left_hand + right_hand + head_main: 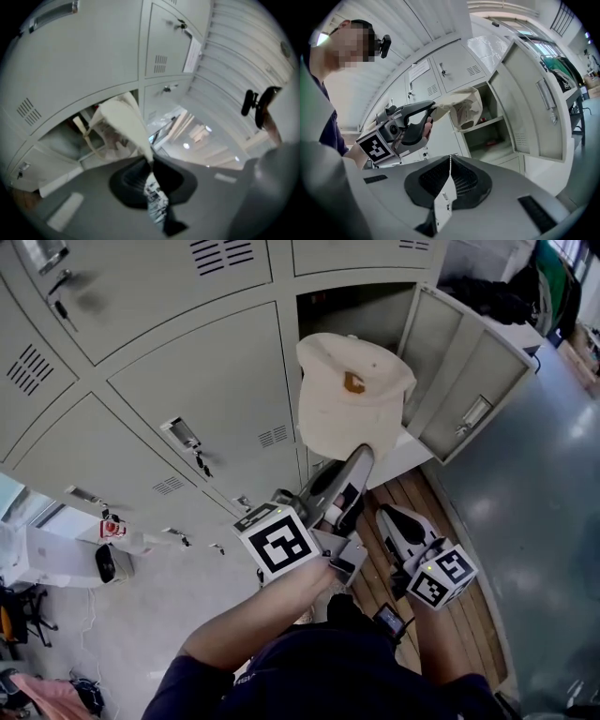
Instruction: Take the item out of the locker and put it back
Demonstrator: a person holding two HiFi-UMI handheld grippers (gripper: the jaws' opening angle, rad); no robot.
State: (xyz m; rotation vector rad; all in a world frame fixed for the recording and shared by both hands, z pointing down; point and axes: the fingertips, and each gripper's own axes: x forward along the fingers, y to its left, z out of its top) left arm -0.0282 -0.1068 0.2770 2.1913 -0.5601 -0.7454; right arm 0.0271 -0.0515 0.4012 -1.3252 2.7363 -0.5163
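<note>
The cream fabric cap with an orange-brown badge (354, 395) hangs outside the open grey metal locker compartment (361, 310), its edge pinched in the left gripper (363, 456). The right gripper (450, 158) is closed on nothing. So thin a pinch could slip and drop the cap, or the floppy crown could snag on the opening. Only the right gripper view shows the inner shelf (482, 123), and only the head view shows the badge.
</note>
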